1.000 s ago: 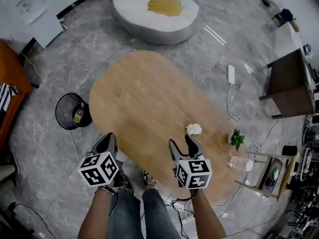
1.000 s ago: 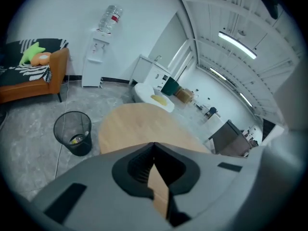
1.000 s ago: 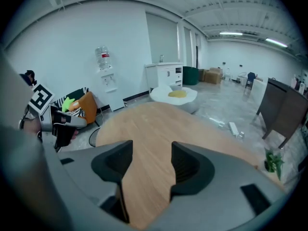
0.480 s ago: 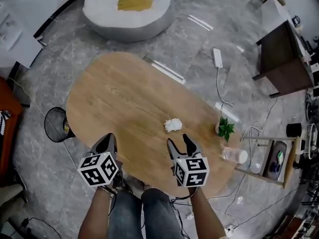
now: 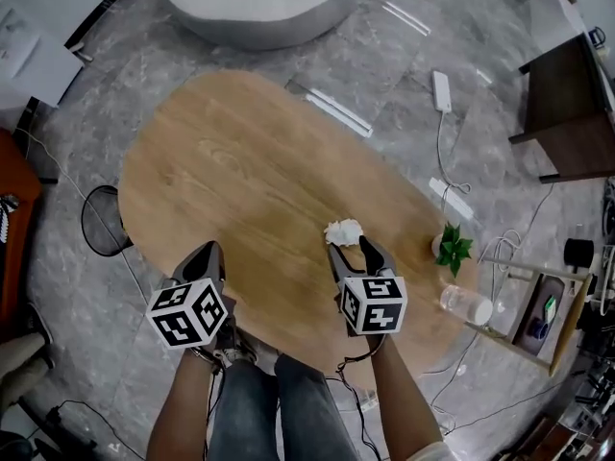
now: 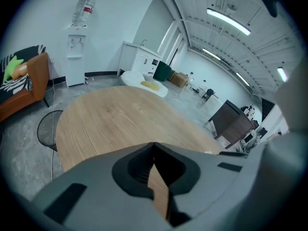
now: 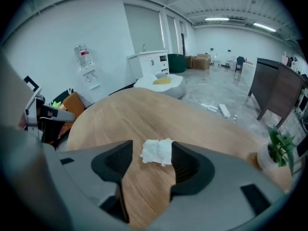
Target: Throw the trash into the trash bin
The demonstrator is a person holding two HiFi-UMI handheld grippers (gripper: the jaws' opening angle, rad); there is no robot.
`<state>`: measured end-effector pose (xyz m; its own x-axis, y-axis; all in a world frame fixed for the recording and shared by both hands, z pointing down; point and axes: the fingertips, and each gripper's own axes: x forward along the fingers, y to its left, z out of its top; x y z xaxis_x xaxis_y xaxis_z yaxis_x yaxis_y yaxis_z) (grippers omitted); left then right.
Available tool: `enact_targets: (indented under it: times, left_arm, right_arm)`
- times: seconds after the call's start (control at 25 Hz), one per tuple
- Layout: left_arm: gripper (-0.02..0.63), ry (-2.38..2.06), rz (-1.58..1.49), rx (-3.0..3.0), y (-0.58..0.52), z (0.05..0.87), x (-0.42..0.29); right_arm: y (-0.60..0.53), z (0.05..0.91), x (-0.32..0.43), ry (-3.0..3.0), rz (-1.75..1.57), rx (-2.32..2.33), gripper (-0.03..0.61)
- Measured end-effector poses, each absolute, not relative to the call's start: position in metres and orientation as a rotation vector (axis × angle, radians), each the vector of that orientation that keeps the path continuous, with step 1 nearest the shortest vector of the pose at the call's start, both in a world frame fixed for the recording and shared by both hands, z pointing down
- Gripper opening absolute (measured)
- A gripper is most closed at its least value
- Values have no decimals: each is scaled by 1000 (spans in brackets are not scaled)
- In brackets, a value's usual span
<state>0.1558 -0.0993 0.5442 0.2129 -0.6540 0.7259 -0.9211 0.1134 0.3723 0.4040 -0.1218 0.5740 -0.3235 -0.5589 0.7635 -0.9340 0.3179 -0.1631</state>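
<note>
At the right gripper's (image 5: 353, 249) parted fingers (image 7: 190, 165) lies crumpled tissue (image 7: 156, 151).

The head view looks steeply down on the table (image 5: 240, 171) from its near edge; both gripper views skim low across it, apparently sharing its far half.

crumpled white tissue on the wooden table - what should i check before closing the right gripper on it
1. Right gripper jaws apart: ok.
2. Crumpled white tissue lined up between them: ok, slightly toward the right-hand jaw.
3. Tissue far enough in for a firm pinch: cannot tell; it sits at the tips.
4. Left gripper shut, empty, away from the tissue: ok.
5. Black wire trash bin in sight beside the oval wooden table: ok, partly hidden by its edge.
</note>
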Motion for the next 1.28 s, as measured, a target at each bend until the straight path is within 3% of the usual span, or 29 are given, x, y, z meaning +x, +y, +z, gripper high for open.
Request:
enact_targets:
  times: [0.6, 1.16, 1.28]
  left_arm:
    - [-8, -1556, 388, 1554, -107, 565, 132]
    - [-8, -1576, 367, 1523, -97, 568, 116]
    - [-8, -1583, 358, 1516, -94, 567, 109]
  right_arm:
    - [-136, 614, 408, -1912, 830, 1267, 227]
    - [-137, 620, 409, -1859, 819, 1296, 130]
    - [-138, 619, 409, -1845, 812, 1313, 84]
